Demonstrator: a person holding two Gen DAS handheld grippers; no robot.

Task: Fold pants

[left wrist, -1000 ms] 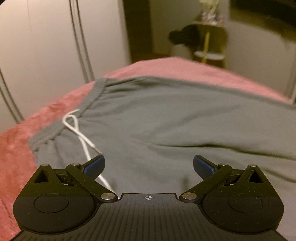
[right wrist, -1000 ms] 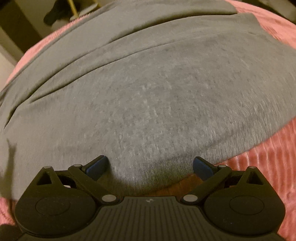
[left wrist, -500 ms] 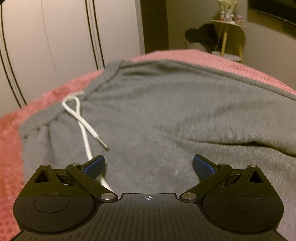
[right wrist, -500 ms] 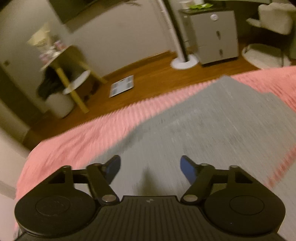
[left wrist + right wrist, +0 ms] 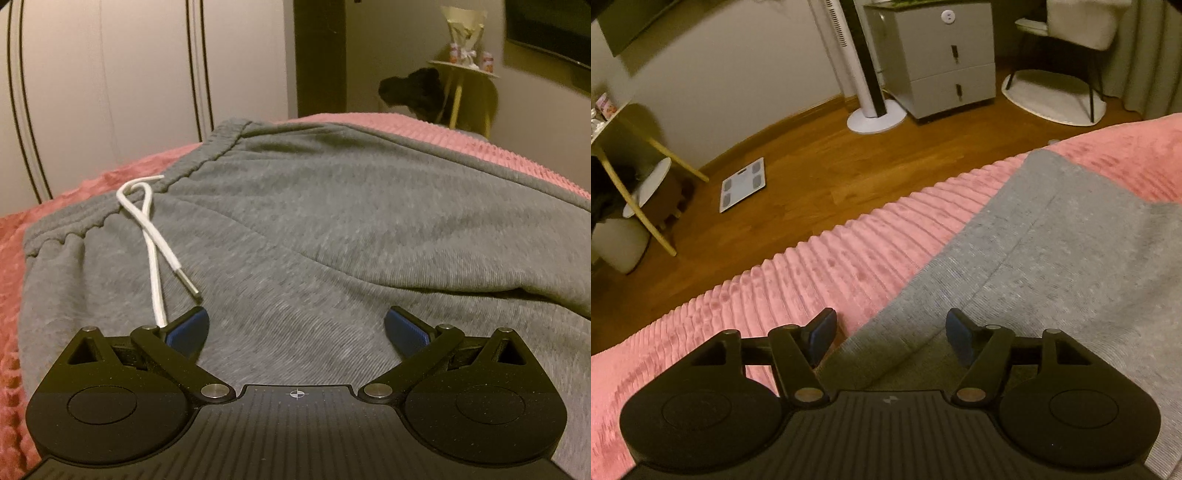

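Only the left wrist view shows the waist end of the grey pants point(image 5: 332, 229): the gathered waistband point(image 5: 122, 206) runs ahead and to the left of the left claw point(image 5: 297, 326), and the white drawstring point(image 5: 153, 236) trails from it back toward the claw's left finger. Only the right wrist view shows a leg end of the pants point(image 5: 1052, 240), with its far edge ahead and to the right of the right claw point(image 5: 890, 334), and beyond the bed edge a wooden floor point(image 5: 831, 184) with a scale point(image 5: 743, 184) and a tower fan point(image 5: 868, 74).

The pants lie flat on the pink bedspread point(image 5: 812, 273), long axis running from the waistband rightward across the left claw's front and away past it.

The left claw is released, jaws spread wide over the cloth, gripping nothing. The right claw is also released, less wide, straddling the pants' left edge; whether its pads touch the fabric cannot be told.
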